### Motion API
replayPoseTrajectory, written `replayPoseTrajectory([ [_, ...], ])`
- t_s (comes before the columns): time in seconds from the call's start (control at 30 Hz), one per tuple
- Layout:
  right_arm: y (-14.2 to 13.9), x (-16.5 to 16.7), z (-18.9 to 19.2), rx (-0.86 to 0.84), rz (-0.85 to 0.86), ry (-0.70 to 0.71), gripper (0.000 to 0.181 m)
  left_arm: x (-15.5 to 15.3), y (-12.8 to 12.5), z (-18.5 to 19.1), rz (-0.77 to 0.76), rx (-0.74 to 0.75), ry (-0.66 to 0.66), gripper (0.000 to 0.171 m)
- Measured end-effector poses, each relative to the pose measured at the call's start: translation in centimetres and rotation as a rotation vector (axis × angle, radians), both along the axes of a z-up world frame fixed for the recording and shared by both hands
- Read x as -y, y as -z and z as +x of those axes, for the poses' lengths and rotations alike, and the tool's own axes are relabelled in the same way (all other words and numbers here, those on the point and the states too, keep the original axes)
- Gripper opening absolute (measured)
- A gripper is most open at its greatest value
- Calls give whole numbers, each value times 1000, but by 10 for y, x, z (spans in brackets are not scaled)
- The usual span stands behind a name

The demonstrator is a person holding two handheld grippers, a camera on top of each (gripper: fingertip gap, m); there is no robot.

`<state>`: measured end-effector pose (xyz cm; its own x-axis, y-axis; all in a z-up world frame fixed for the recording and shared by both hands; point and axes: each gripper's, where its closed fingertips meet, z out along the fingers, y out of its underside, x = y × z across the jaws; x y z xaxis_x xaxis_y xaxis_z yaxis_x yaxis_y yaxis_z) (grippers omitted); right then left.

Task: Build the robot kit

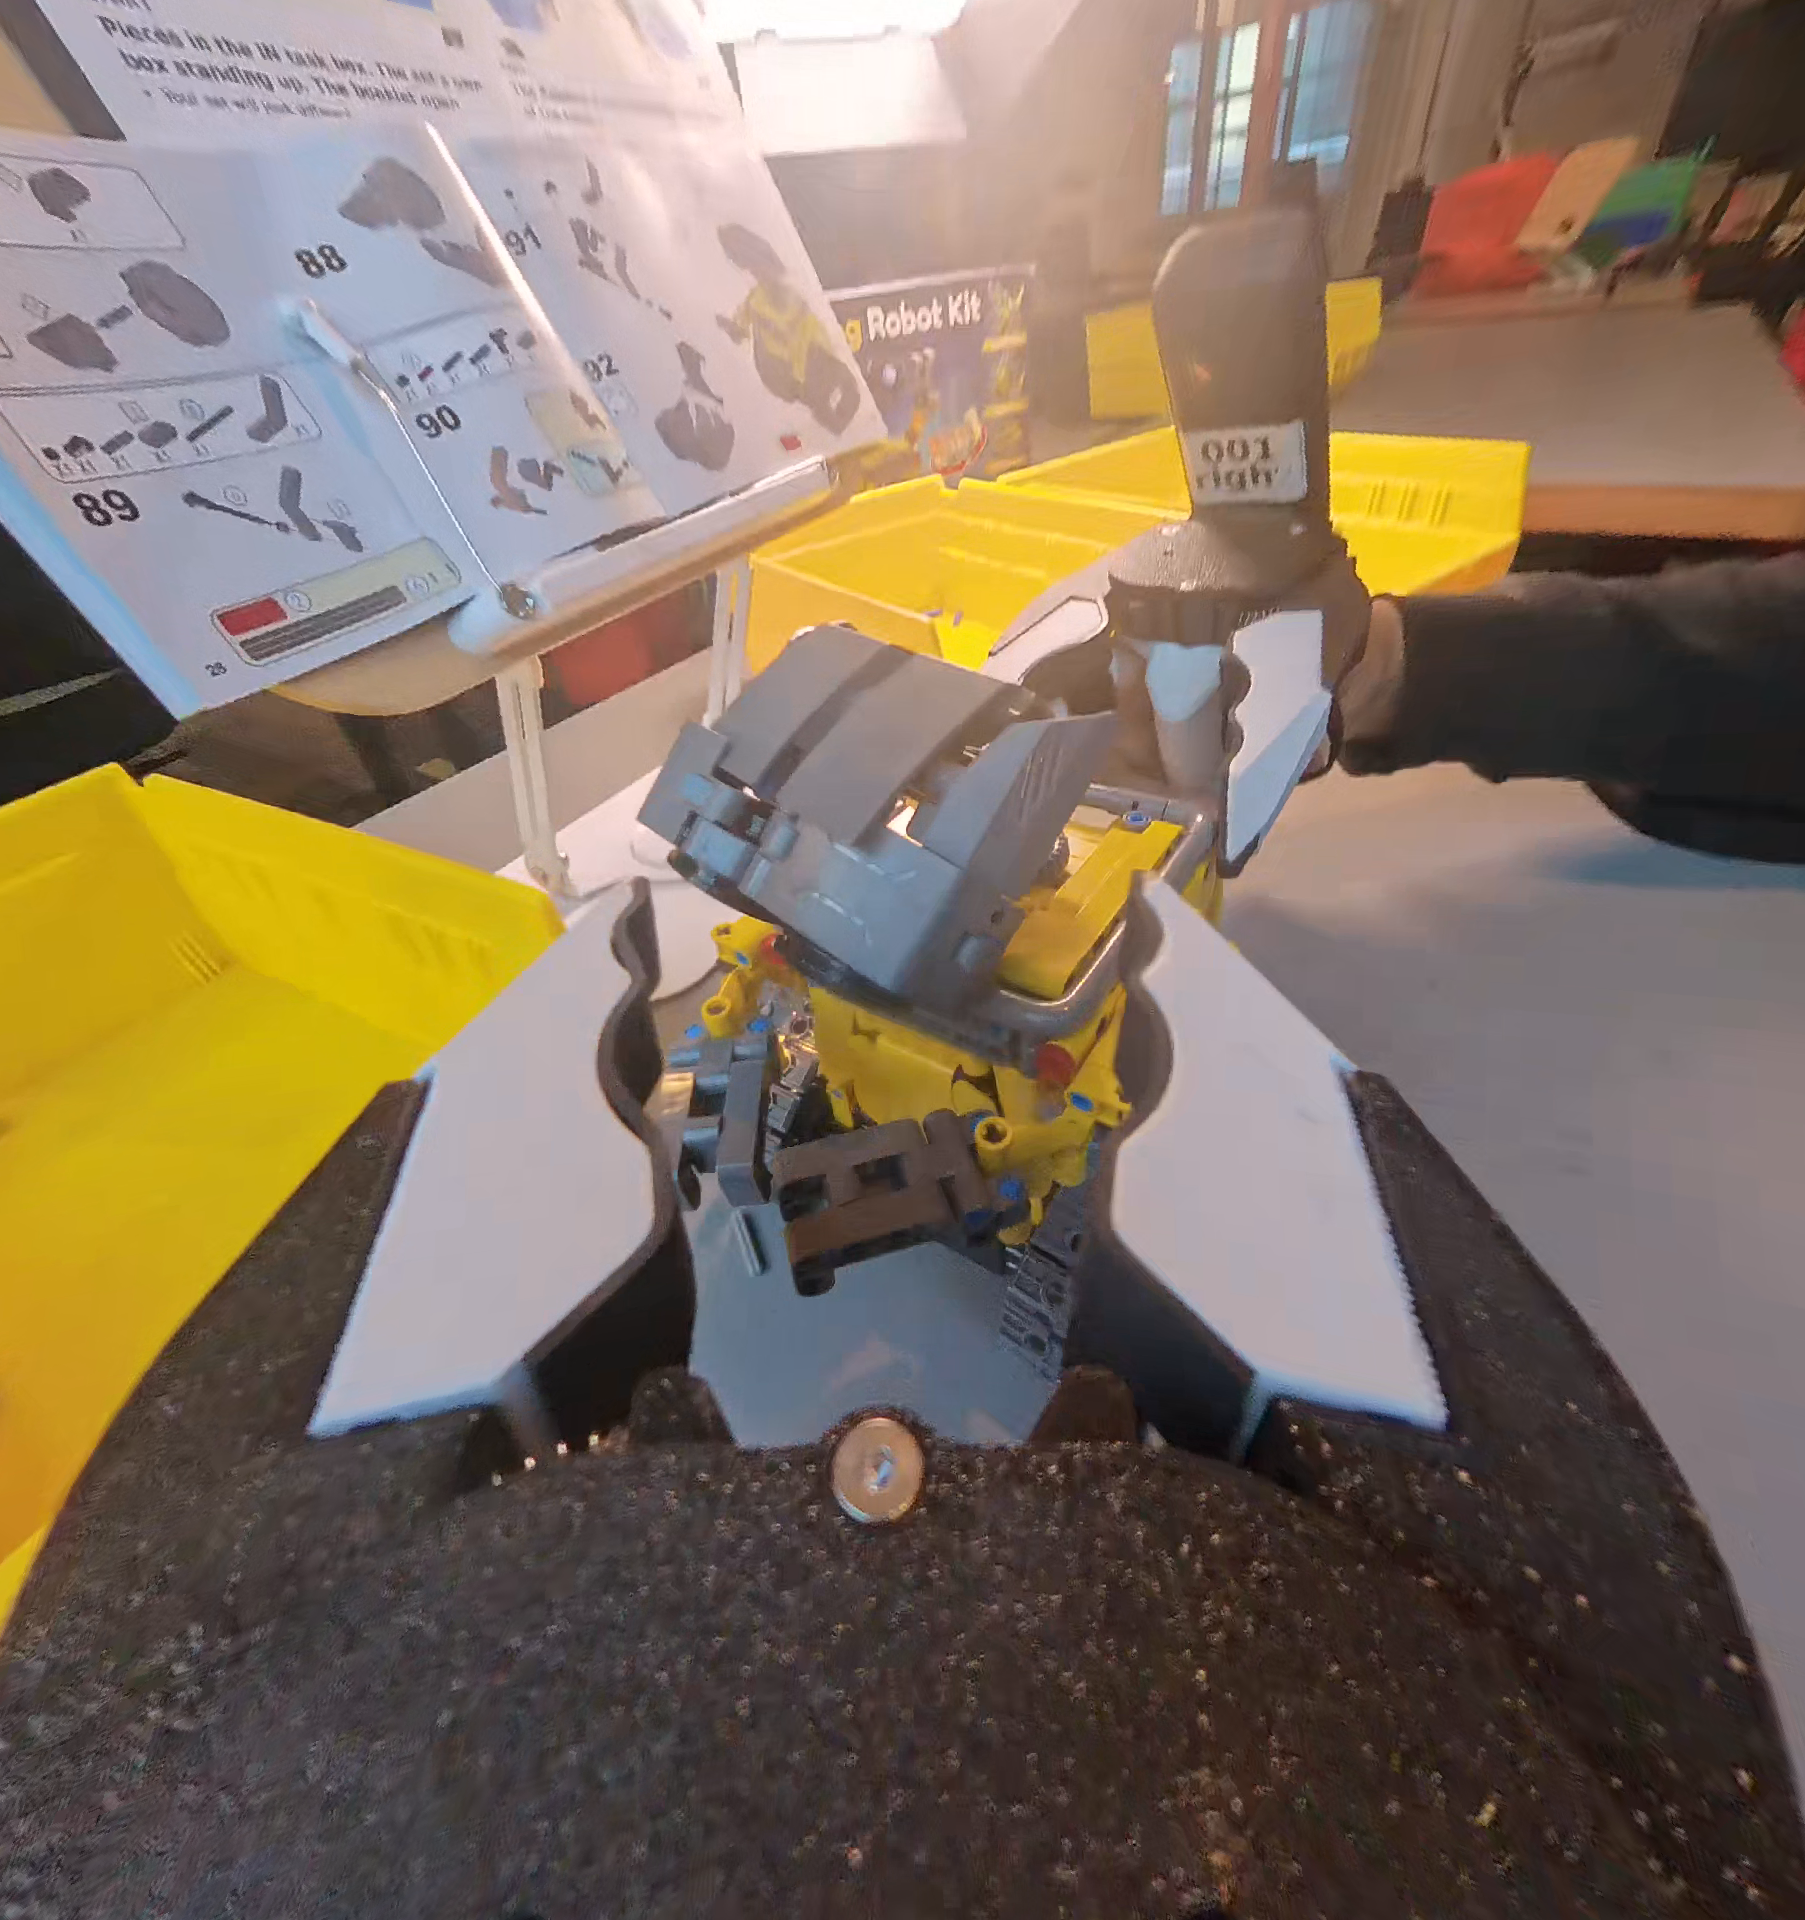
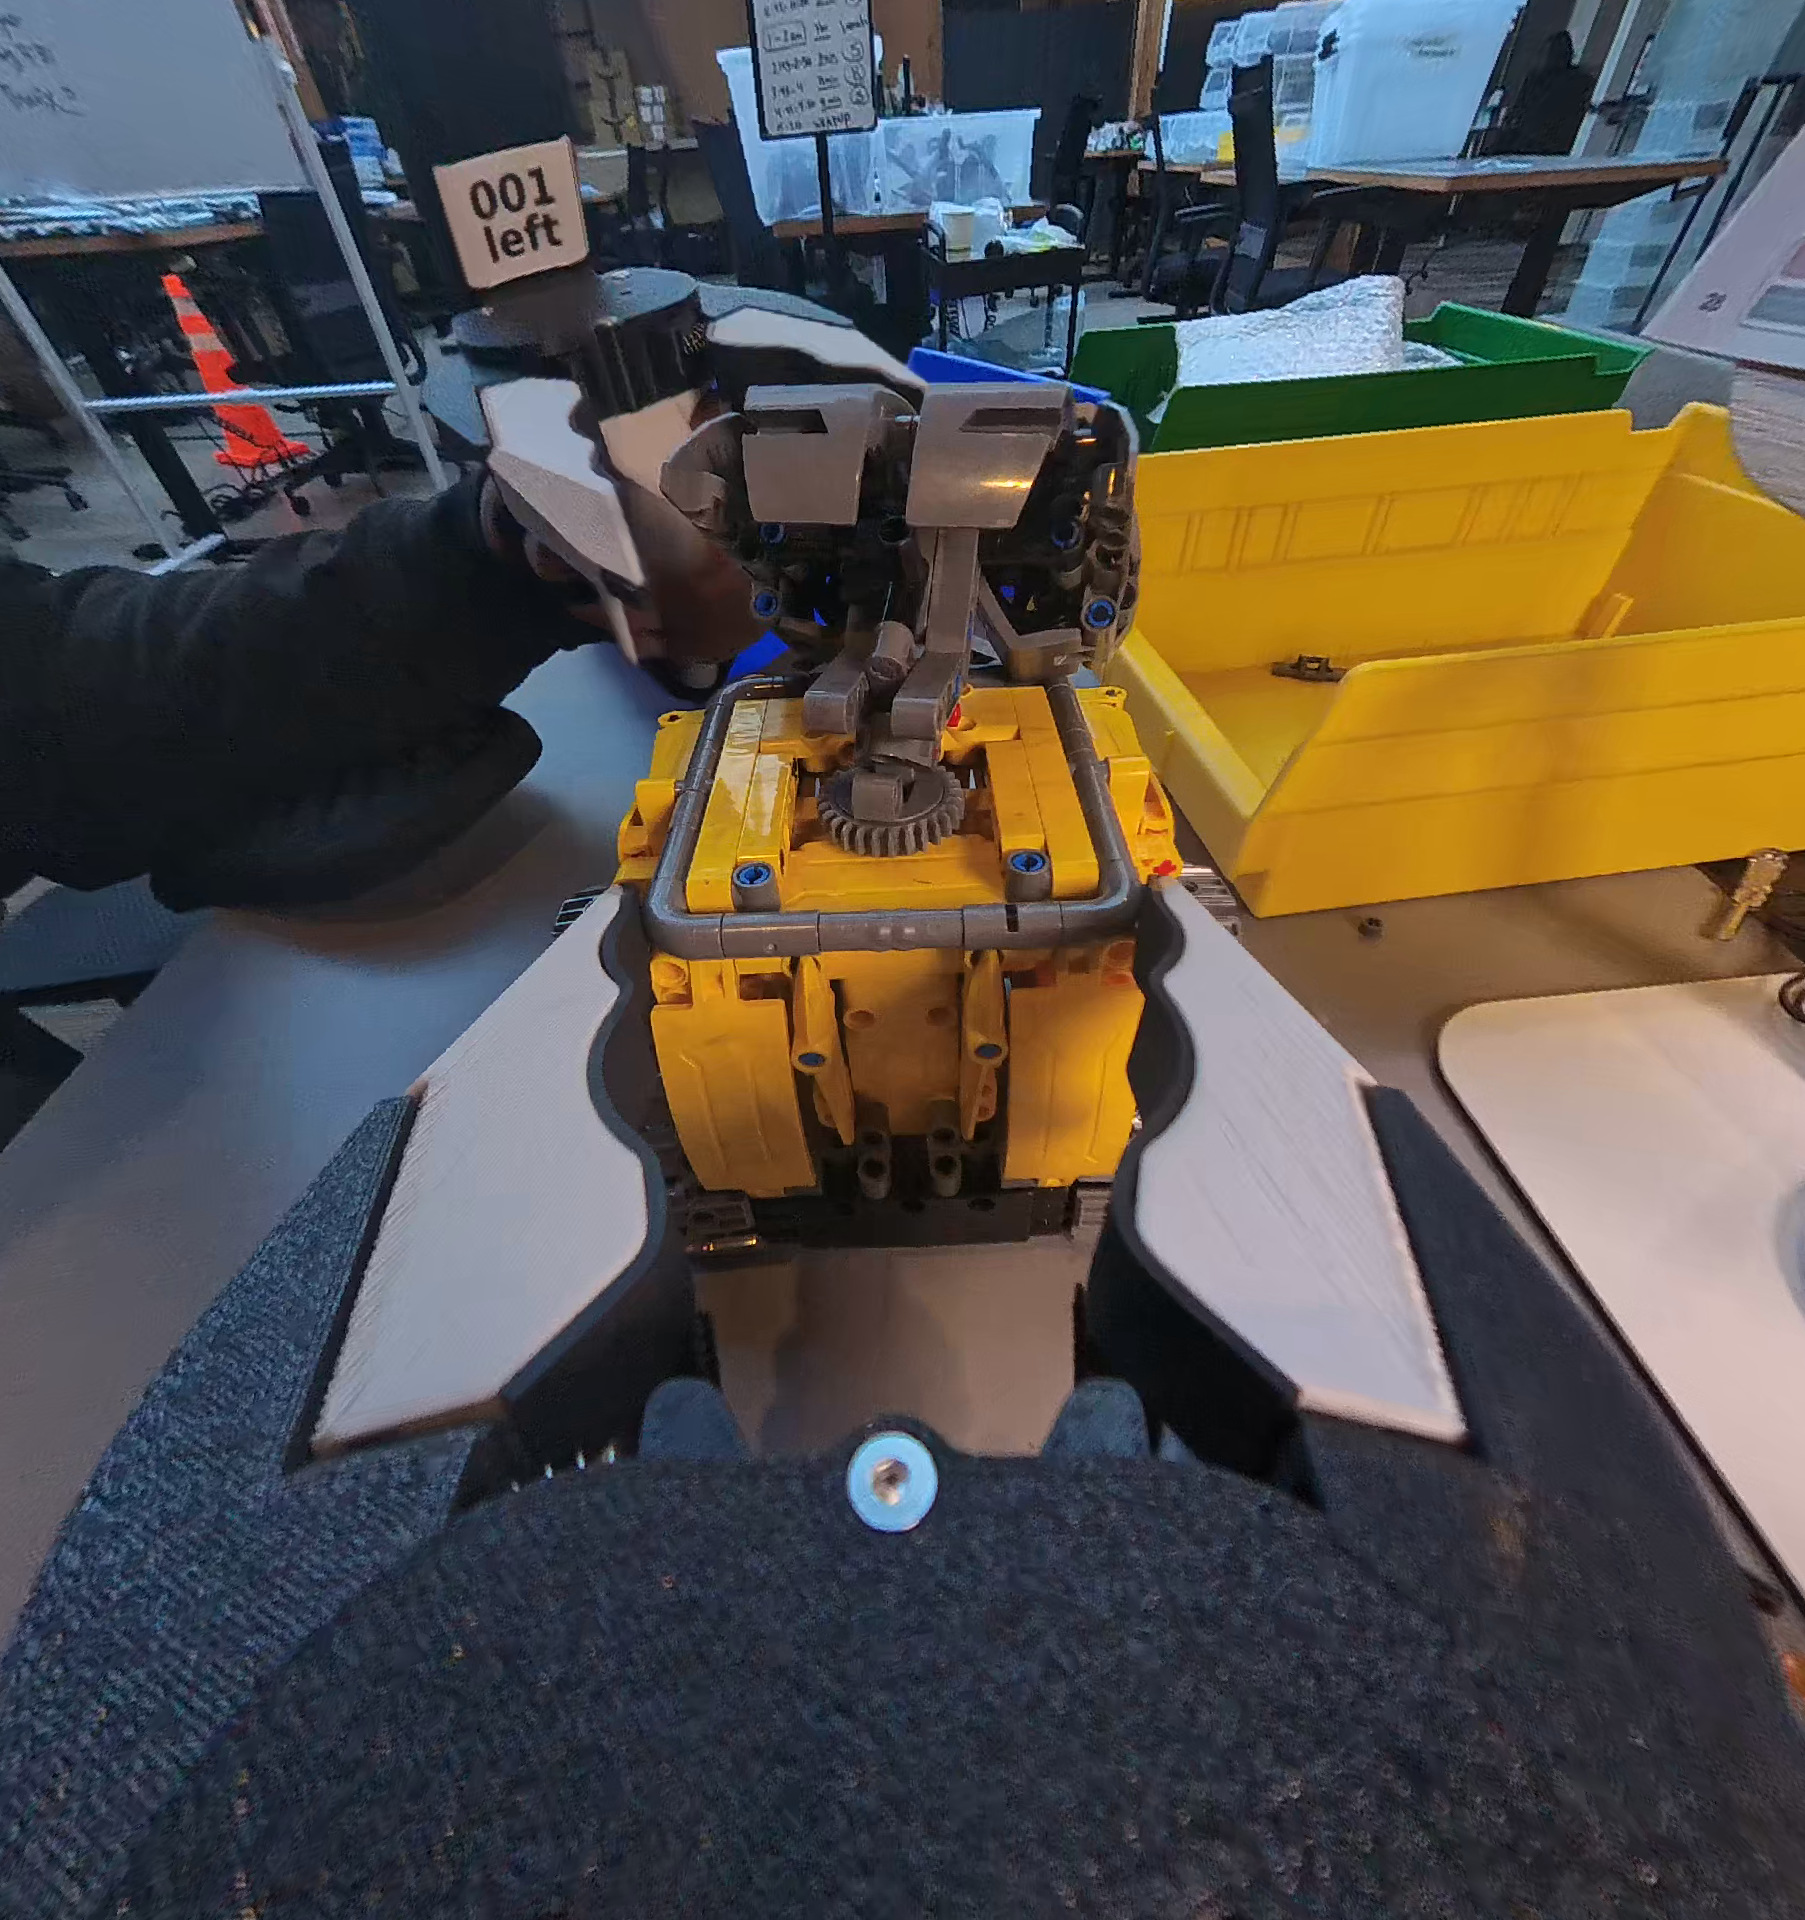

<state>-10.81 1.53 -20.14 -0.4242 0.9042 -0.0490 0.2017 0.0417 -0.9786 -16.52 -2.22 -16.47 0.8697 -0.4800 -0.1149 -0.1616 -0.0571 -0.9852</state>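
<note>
In the left wrist view, the left gripper (image 1: 890,1049) has its white fingers (image 1: 524,1174) spread to either side of a yellow and grey brick-built robot model (image 1: 908,1029) standing on the pale grey table (image 1: 1500,1039). Whether the fingers press the model cannot be told. The model's grey head (image 1: 856,821) tilts above the fingertips. Beyond the jaws and to their right, the right gripper (image 1: 1220,727) reaches the model's far side, gripped by a person's dark sleeve (image 1: 1604,675). Left of the jaws lies a yellow plastic bin (image 1: 202,987); ahead and left, an open instruction booklet (image 1: 358,364) leans on a white stand (image 1: 534,790).

In the right wrist view, the right gripper (image 2: 890,935) straddles the model's yellow body (image 2: 887,1039), fingers (image 2: 1282,1195) close along both flanks; contact cannot be told. A grey gear (image 2: 890,810) sits on the body just past the fingertips. Beyond, at head height, the left gripper (image 2: 773,488) flanks the head. Right of the jaws stands another yellow bin (image 2: 1500,727), with a green bin (image 2: 1397,384) behind it.
</note>
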Motion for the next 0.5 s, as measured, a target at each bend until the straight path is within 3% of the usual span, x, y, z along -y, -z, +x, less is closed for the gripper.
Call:
replayPoseTrajectory([
  [0.07, 0, 4, -6, -4, -6, -22, 93, -2, 3, -2, 6, -62, -42, 63],
  [0.1, 0, 6, -9, -2, -5, -32, 93, -3, 1, -5, 25, -94, -72, 61],
  [0.3, 0, 17, -35, 9, 17, -17, 93, 12, -27, -4, 160, -170, -92, 61],
  [0.5, 1, 18, -54, 26, 34, 4, 93, 9, -28, -18, 164, -183, -166, 65],
])
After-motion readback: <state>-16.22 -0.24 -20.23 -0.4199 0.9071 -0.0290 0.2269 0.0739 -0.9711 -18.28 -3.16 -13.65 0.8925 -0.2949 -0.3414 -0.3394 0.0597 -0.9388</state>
